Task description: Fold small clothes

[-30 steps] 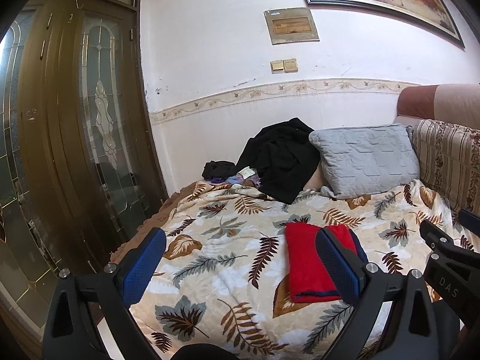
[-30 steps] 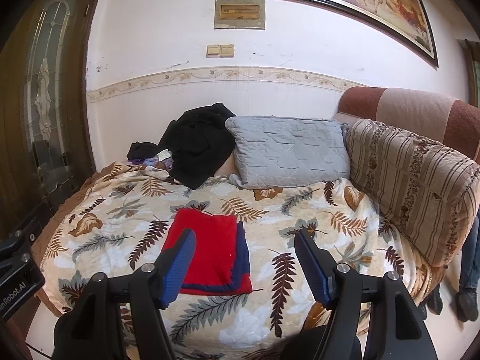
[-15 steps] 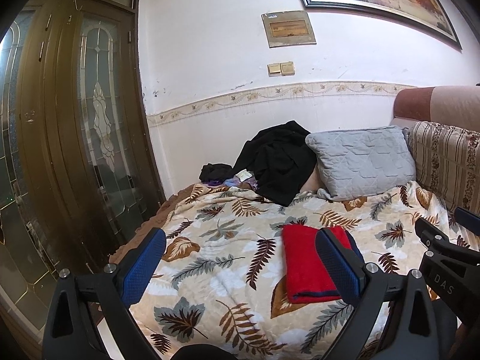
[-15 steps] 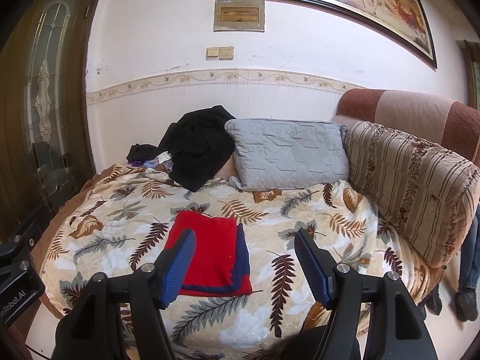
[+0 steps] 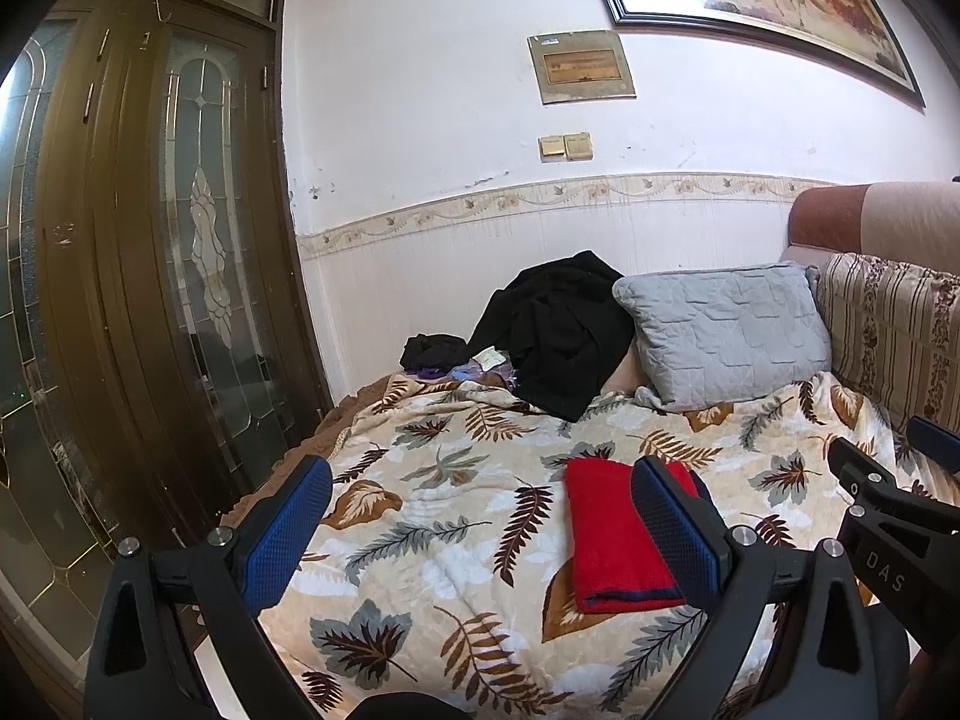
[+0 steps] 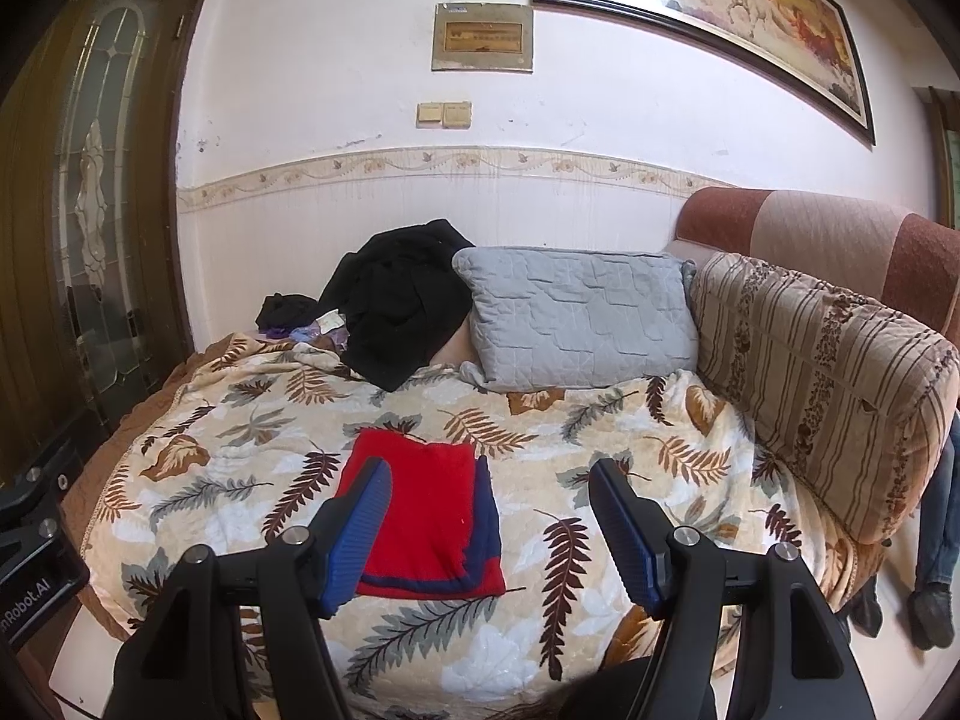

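A red garment with navy trim (image 5: pixel 606 528) lies folded flat on the leaf-print blanket (image 5: pixel 456 516); it also shows in the right wrist view (image 6: pixel 429 516). My left gripper (image 5: pixel 480 516) is open and empty, held back above the bed's near edge, the garment behind its right finger. My right gripper (image 6: pixel 489 525) is open and empty, also held back, with the garment behind its left finger. The right gripper's body shows at the right edge of the left wrist view (image 5: pixel 888 516).
A grey pillow (image 6: pixel 576 324), a black pile of clothes (image 6: pixel 402 306) and a striped bolster (image 6: pixel 822 372) lie at the back and right of the bed. A brown glass-panel door (image 5: pixel 150 300) stands left. A person's legs (image 6: pixel 936 540) stand at far right.
Both grippers have drawn back and tilted up slightly, so the bed sits a little lower and farther in both views. The garment has not moved.
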Motion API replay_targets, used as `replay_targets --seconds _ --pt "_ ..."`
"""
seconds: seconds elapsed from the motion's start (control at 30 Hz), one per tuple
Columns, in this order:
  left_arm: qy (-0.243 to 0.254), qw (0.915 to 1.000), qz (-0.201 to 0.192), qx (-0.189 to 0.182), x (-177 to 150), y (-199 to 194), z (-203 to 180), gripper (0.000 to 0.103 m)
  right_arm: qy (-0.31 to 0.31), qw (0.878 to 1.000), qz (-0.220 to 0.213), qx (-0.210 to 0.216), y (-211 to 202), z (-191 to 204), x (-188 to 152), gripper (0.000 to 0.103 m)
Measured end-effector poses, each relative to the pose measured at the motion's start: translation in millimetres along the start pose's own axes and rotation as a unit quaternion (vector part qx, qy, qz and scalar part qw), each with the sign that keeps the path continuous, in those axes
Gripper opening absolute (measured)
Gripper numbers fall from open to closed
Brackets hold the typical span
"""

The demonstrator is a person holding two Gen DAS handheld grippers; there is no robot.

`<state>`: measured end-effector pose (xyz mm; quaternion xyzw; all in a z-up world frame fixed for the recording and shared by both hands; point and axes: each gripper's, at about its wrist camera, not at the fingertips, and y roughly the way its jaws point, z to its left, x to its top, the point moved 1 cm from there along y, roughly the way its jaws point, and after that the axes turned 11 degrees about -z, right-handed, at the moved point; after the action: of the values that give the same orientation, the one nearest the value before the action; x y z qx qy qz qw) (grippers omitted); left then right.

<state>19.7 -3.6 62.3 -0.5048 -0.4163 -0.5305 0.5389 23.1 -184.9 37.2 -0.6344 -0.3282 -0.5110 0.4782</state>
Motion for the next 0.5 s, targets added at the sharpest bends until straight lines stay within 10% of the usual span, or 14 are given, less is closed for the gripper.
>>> replay_targets --seconds 0.5 --pt "-0.005 0.9997 -0.022 0.004 12 -10 7 0.100 -0.001 1.000 -0.014 0.001 -11 3 8 0.073"
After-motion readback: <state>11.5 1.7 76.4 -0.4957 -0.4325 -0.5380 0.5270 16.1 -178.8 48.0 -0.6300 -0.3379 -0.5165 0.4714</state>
